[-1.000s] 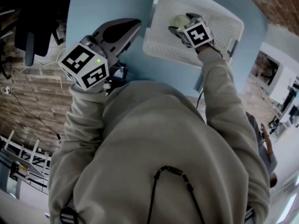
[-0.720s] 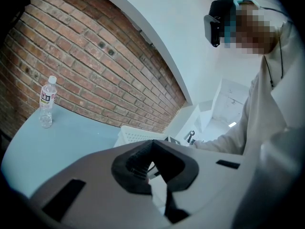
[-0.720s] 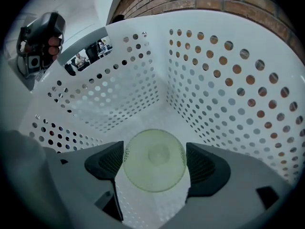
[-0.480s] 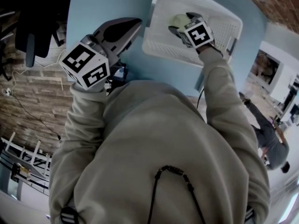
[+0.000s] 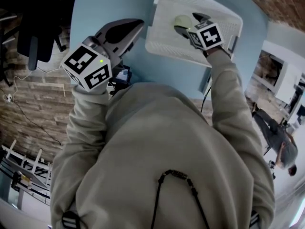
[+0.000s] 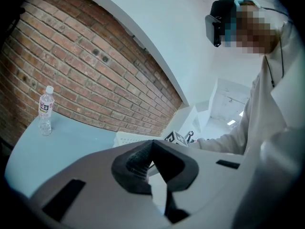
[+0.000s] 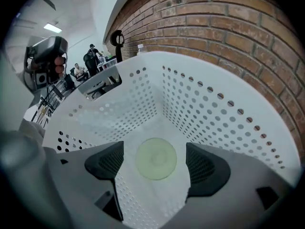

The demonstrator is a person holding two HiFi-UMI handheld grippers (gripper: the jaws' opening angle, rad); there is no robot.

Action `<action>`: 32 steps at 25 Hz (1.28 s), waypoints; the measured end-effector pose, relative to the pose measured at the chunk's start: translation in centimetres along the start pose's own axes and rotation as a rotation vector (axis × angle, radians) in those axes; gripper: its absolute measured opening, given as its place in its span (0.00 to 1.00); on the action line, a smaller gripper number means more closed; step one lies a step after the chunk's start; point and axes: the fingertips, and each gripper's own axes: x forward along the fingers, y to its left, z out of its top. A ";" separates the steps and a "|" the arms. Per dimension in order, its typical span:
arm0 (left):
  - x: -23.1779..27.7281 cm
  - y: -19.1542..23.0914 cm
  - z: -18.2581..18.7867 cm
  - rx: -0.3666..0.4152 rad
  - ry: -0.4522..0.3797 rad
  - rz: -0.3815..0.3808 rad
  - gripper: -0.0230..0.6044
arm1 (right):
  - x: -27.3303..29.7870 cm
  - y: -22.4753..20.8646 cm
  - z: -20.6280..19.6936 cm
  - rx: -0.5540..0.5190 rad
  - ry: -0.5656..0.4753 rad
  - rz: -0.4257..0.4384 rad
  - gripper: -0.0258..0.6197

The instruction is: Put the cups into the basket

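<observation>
One green cup (image 7: 156,157) sits in basket (image 7: 209,104); right claw (image 7: 156,166) drawn back, jaws apart; left claw (image 6: 151,149) pinched together, unmoved.

Beige hoodie (image 5: 143,142), black cord (image 5: 174,172), perhaps lanyard

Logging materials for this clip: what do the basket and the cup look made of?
Basket: white plastic by the look, semi-matte, moulded walls with rows of round holes. Cup: pale green, smooth and matte; probably plastic, though ceramic can't be excluded.

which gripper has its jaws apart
The right gripper, open over the green cup in the white basket; the left gripper is shut, outside the basket.
</observation>
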 end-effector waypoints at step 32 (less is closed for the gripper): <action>-5.4 -14.3 1.5 0.164 -0.036 -0.120 0.03 | -20.5 9.8 0.5 0.446 -0.761 0.218 0.06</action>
